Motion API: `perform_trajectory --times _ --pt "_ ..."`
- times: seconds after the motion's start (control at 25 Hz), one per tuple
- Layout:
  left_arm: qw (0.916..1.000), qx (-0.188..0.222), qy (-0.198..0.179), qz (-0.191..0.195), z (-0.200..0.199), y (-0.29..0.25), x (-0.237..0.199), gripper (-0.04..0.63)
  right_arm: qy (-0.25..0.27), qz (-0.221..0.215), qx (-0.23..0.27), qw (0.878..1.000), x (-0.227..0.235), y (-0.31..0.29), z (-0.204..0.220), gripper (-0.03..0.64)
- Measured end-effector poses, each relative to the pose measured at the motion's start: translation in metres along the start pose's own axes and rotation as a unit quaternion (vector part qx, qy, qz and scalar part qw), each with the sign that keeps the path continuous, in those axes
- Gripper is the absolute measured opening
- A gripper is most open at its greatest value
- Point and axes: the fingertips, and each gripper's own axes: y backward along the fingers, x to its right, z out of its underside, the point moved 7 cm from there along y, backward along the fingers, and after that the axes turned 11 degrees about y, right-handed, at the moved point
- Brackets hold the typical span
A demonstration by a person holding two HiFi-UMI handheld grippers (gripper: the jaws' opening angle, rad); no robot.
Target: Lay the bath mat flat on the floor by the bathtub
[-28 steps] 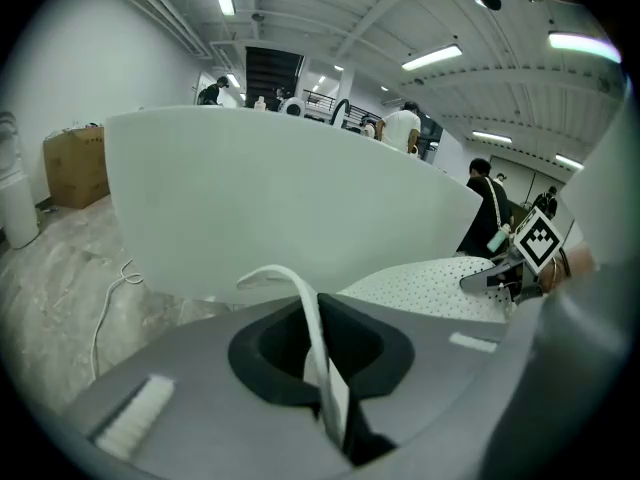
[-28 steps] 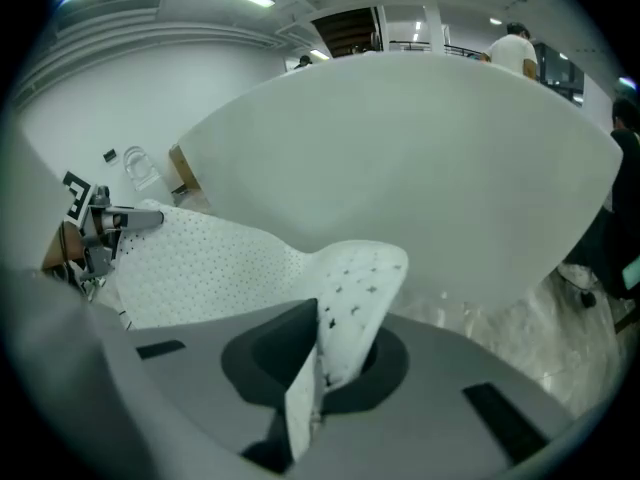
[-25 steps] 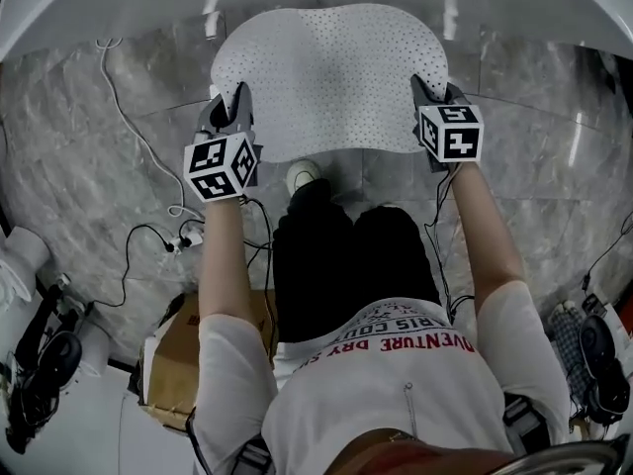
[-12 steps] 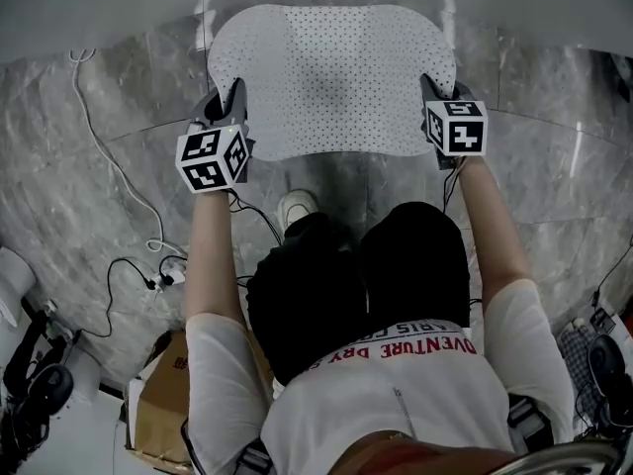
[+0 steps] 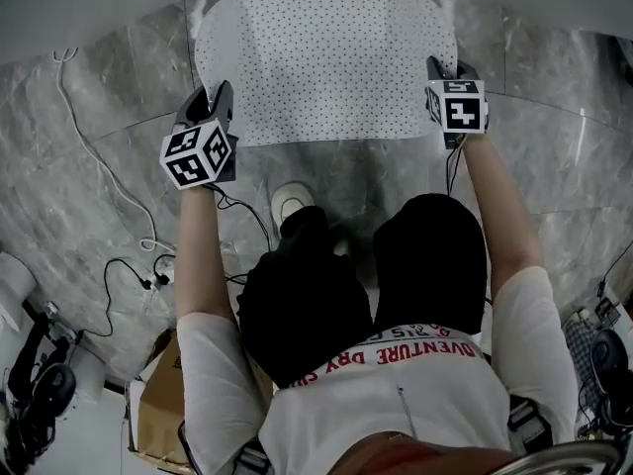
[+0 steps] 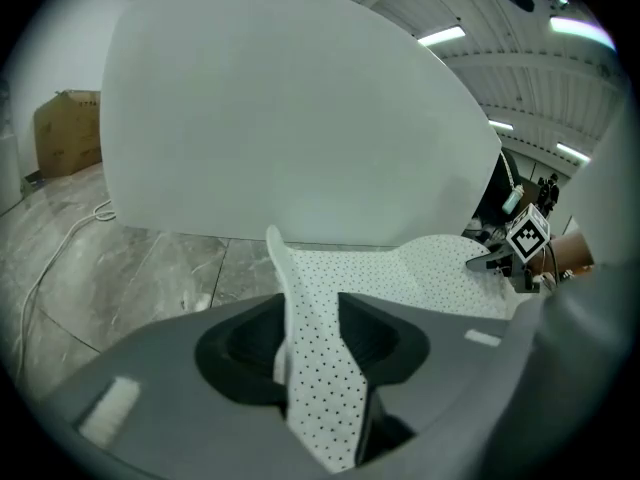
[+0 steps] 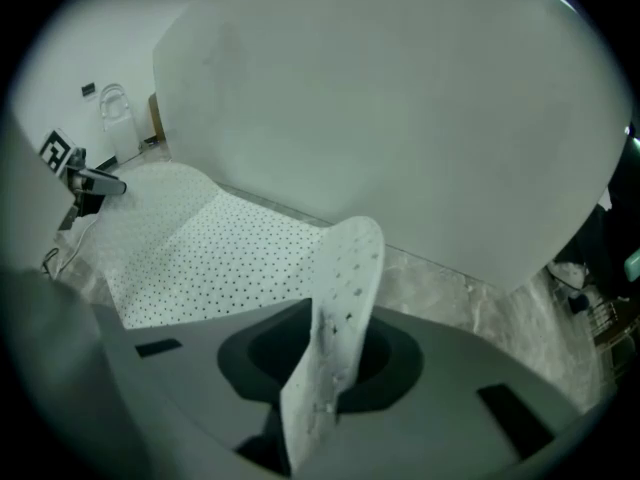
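Observation:
The white perforated bath mat (image 5: 326,62) lies spread on the marble floor (image 5: 79,137) against the white bathtub (image 5: 99,8). My left gripper (image 5: 216,102) is at its near left corner. Its jaws are opening, and the corner (image 6: 320,368) still stands up between them, loose. My right gripper (image 5: 442,72) stays shut on the near right corner, which curls up between its jaws (image 7: 340,298). The tub wall (image 6: 290,108) fills the background of both gripper views. Each gripper view shows the other gripper across the mat: the right gripper (image 6: 520,243) and the left gripper (image 7: 75,173).
A person's white shoe (image 5: 289,201) rests just behind the mat's near edge. White and black cables (image 5: 109,186) trail over the floor at the left. A cardboard box (image 5: 158,414) and dark gear (image 5: 35,384) sit at the lower left. Another box (image 6: 68,128) stands far left.
Both grippers have moved forward toward the tub with the mat, which now lies flatter and closer to the tub wall. The left gripper's jaws have loosened on their corner.

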Motion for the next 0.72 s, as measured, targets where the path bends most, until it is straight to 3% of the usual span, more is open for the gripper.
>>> perform_trajectory --times 0.04,0.08,0.16,0.44,0.52,0.56,0.6,0.68,0.72 --pt "1.0 0.002 0.006 -0.004 0.002 -0.001 -0.003 0.192 -0.007 0.003 0.004 1.0 0.001 0.001 0.002 0.073" --pt "0.9999 0.005 0.012 -0.012 0.003 -0.001 -0.006 0.246 -0.013 0.008 0.007 1.0 0.002 0.002 0.004 0.168" --pt "0.9993 0.014 0.018 -0.031 0.004 -0.001 -0.012 0.287 -0.016 0.02 0.011 1.0 0.005 0.003 0.006 0.23" --pt "0.9982 0.016 0.029 -0.05 0.011 0.002 -0.014 0.31 -0.025 0.025 0.013 0.999 0.009 0.008 0.014 0.242" --pt "0.9984 0.013 0.024 -0.049 0.01 0.006 -0.009 0.29 -0.029 0.014 0.019 0.999 0.006 0.012 0.013 0.242" --pt "0.9986 0.016 0.016 -0.048 0.008 0.009 -0.003 0.232 -0.031 0.007 0.024 0.999 0.005 0.016 0.012 0.234" --pt "0.9986 0.024 0.006 -0.047 0.004 0.013 0.003 0.186 -0.033 0.001 0.03 0.999 0.004 0.021 0.011 0.198" --pt "0.9982 0.043 -0.013 -0.04 -0.007 0.023 0.02 0.087 -0.037 -0.009 0.046 0.998 0.002 0.032 0.004 0.054" --pt "0.998 0.051 -0.019 -0.033 -0.013 0.028 0.029 0.065 -0.039 -0.015 0.056 0.998 0.001 0.038 -0.001 0.05"
